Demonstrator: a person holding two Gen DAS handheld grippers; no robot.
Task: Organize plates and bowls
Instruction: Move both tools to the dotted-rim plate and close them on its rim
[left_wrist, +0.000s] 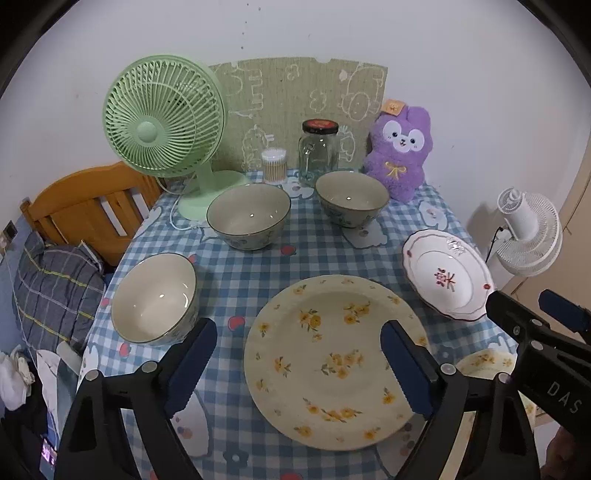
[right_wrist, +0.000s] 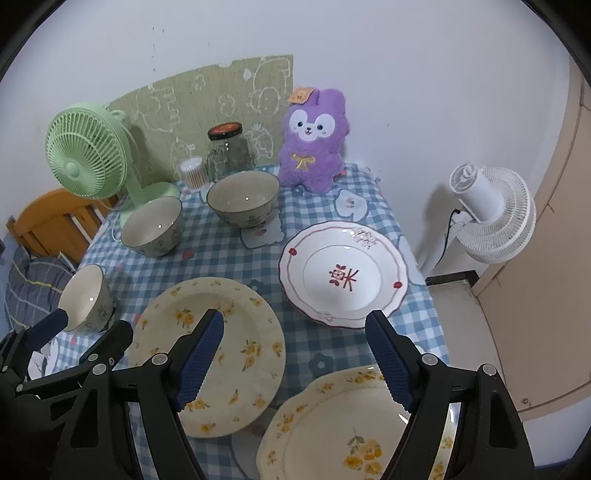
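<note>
Three bowls and three plates sit on a blue checked tablecloth (left_wrist: 240, 280). The round yellow-flowered plate (left_wrist: 332, 365) lies at the near middle of the table, with the left gripper (left_wrist: 297, 354) above it, jaws spread wide and nothing between them. The near bowl (left_wrist: 155, 297) stands just left of that plate by the table's left edge; the middle bowl (left_wrist: 248, 216) and far bowl (left_wrist: 351, 197) stand side by side further back. The white plate (left_wrist: 447, 278) with red marks lies at the right edge.

The right wrist view shows what the left one nearly misses: a scalloped yellow-flowered plate (right_wrist: 343, 428) at the near right corner, seen whole there, but only as a sliver behind the gripper arm in the left view. The right gripper (right_wrist: 295, 354) hovers over the gap between the two yellow plates, jaws also spread and empty.

Along the back stand a green fan (left_wrist: 162, 118), a cotton-swab tub (left_wrist: 274, 166), a glass jar (left_wrist: 319, 151) and a purple plush (left_wrist: 400, 151), before a green mat (left_wrist: 295, 96) leaning on the wall. The left view alone shows a pillow (left_wrist: 55, 288) beside the wooden headboard (left_wrist: 85, 206); a white fan (right_wrist: 487, 210) appears more fully in the right view.
</note>
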